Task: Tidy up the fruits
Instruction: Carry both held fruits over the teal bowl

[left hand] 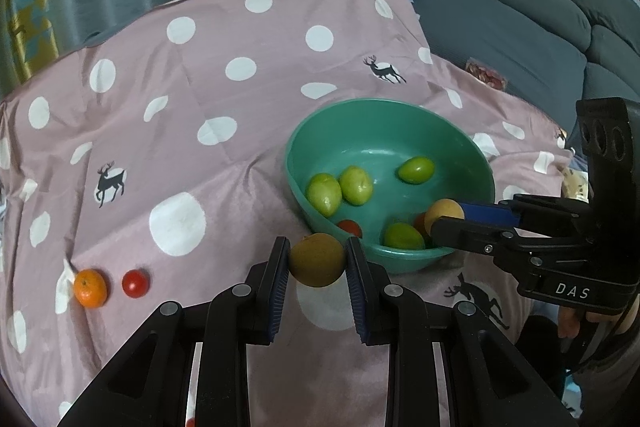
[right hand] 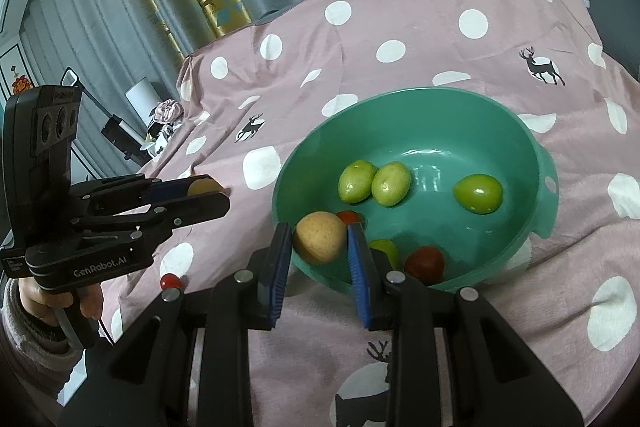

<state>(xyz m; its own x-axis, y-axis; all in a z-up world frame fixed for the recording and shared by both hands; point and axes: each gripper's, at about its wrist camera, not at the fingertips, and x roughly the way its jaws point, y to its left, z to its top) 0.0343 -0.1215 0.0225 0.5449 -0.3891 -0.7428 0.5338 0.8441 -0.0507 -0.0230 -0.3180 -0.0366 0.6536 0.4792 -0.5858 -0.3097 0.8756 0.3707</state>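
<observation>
Leftmost, an orange (left hand: 91, 287) and tomato (left hand: 135, 283) lie on open cloth (left hand: 208, 27) well apart from the left hand-held gripper (left hand: 318, 259), clamped on a brownish fruit (left hand: 317, 259) just outside the bowl's near rim (left hand: 404, 254); the right hand-held gripper (right hand: 319, 242) grips a yellow fruit (right hand: 320, 242) over that rim.

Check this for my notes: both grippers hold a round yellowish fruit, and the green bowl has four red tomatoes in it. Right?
Not quite. The left gripper and right gripper each hold a round yellowish fruit, but the green bowl has two red tomatoes, not four. The four are green fruits. The right wrist view shows it best.
</observation>
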